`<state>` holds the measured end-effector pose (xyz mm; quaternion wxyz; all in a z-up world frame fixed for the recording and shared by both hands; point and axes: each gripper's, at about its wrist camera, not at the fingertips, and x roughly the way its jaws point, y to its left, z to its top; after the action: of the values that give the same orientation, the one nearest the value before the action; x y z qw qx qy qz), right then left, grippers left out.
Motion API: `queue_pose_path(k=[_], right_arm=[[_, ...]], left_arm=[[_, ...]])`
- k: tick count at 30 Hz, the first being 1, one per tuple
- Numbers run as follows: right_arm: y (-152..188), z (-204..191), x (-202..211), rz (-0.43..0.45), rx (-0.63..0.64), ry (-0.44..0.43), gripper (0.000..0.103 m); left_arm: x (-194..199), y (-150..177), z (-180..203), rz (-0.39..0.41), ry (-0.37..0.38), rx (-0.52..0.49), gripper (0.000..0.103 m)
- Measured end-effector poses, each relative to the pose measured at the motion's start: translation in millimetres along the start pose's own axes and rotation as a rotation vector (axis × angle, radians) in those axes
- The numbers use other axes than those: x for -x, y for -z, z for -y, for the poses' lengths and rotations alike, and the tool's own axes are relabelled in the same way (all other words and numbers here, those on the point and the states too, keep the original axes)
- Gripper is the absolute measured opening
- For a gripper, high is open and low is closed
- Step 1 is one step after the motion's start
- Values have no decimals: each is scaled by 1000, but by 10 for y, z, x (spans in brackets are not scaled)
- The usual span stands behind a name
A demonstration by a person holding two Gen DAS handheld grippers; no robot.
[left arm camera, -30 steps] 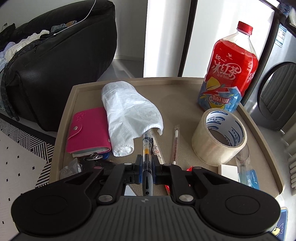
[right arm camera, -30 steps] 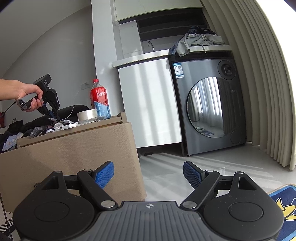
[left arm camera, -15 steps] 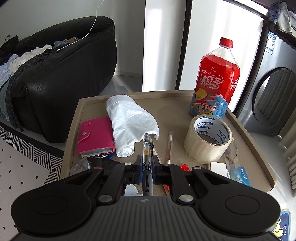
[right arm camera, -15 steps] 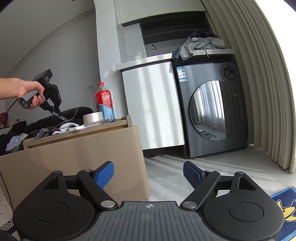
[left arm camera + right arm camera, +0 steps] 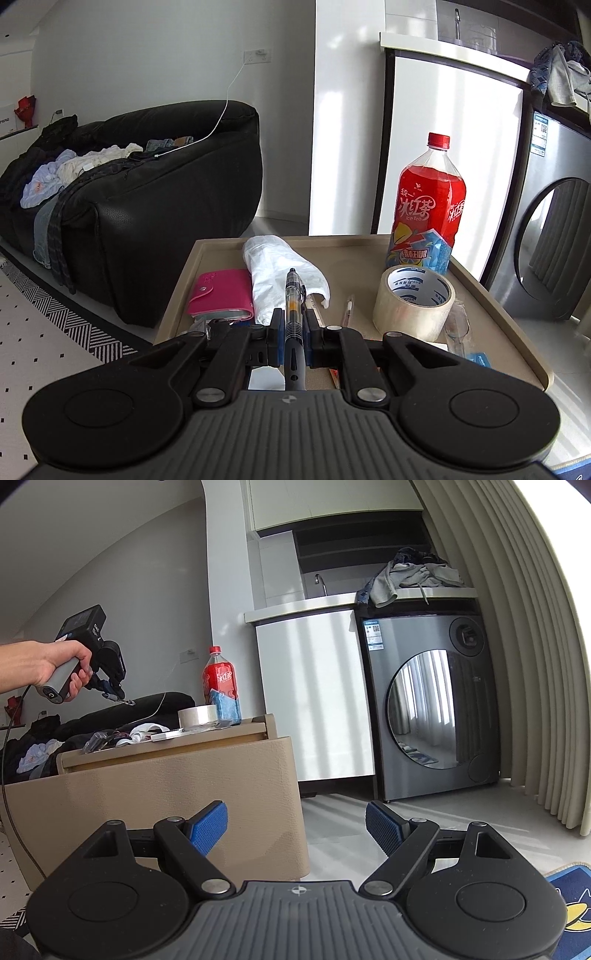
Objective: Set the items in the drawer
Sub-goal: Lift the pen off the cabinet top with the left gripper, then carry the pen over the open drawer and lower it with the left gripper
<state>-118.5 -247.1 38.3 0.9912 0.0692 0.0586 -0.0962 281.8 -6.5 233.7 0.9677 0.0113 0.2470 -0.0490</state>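
Fingers point(image 5: 276, 334) of the left gripper point(image 5: 294, 334) are clenched on a pen point(image 5: 293, 314), held above the counter point(image 5: 495, 314) near a tape roll point(image 5: 413, 302); the right gripper point(image 5: 296, 825) is released, beside the counter

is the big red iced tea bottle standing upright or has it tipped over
Upright. The iced tea bottle stands on the tabletop behind the tape roll, red cap on top.

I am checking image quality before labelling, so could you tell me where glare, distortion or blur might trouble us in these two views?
Left wrist view: sunlight blows out the white cabinet; the pen in the left gripper is sharp. Right wrist view: fisheye bends the curtain into an arc; the washing machine door mirrors the window; the open right gripper is sharp; the distant left gripper looks small.
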Motion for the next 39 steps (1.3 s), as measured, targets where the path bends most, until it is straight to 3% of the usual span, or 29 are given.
queue_pose_path(k=[12, 24, 39], right_arm=[[-11, -166, 128, 19, 40, -29, 85], [-5, -317, 193, 23, 71, -52, 85], [16, -471, 159, 10, 109, -79, 85]], left_arm=[[589, 345, 105, 158, -21, -63, 11], [1065, 776, 183, 257, -27, -90, 11], [1332, 1258, 201, 285, -11, -66, 11]])
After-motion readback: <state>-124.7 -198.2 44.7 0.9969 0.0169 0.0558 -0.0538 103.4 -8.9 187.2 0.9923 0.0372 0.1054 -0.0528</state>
